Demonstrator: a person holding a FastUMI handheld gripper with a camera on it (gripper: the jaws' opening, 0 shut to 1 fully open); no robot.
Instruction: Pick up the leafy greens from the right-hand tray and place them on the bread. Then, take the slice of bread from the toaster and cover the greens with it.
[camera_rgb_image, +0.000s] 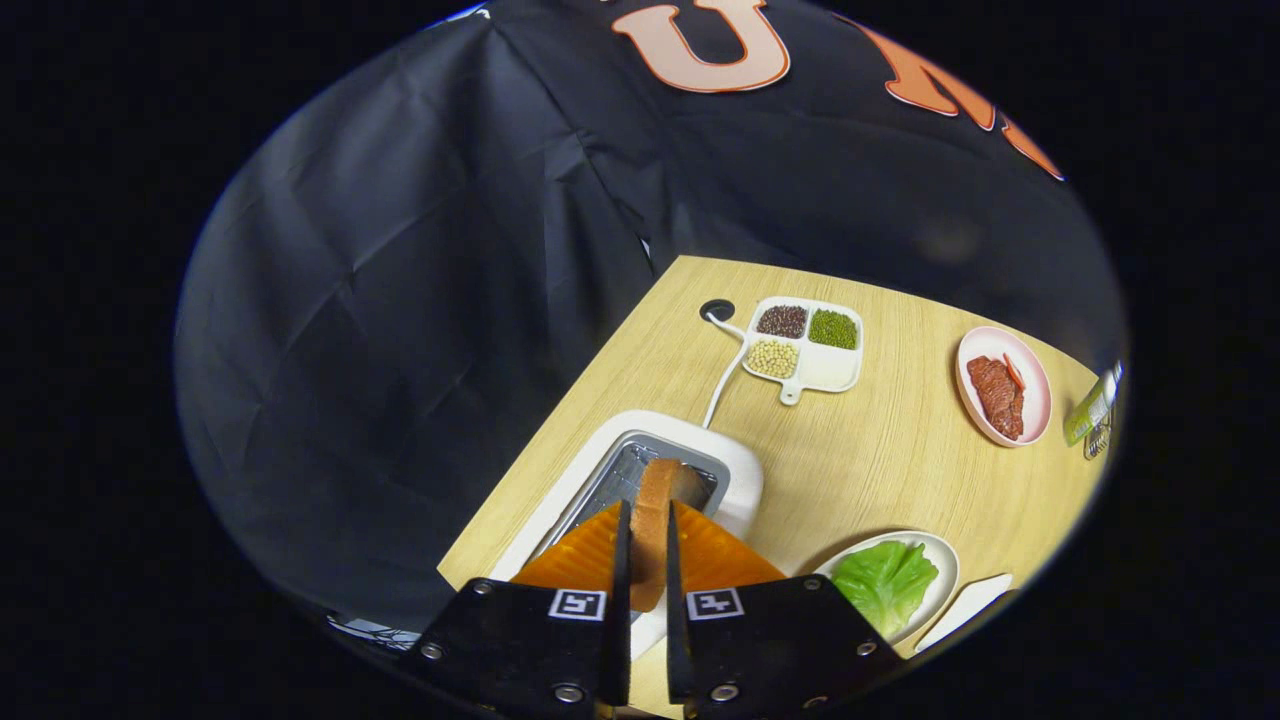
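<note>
Bread slice (655, 520) stands on edge between the gripper (645, 545) jaws at lower centre of the frame, both fingers pressed against its flat faces, its far end just over the slot of the white toaster (740, 470). Light, soft and easily crushed, it looks best held as here, by the 2 broad faces with modest pressure, crust edge up. Leafy greens (885, 580) already lie on the pale plate (945, 560) at lower right, close beside the toaster on the desk (880, 450); whether bread sits beneath them cannot be told. A 4-part dish (830, 372) of beans and a pink plate (1040, 400) of meat lie further back.
</note>
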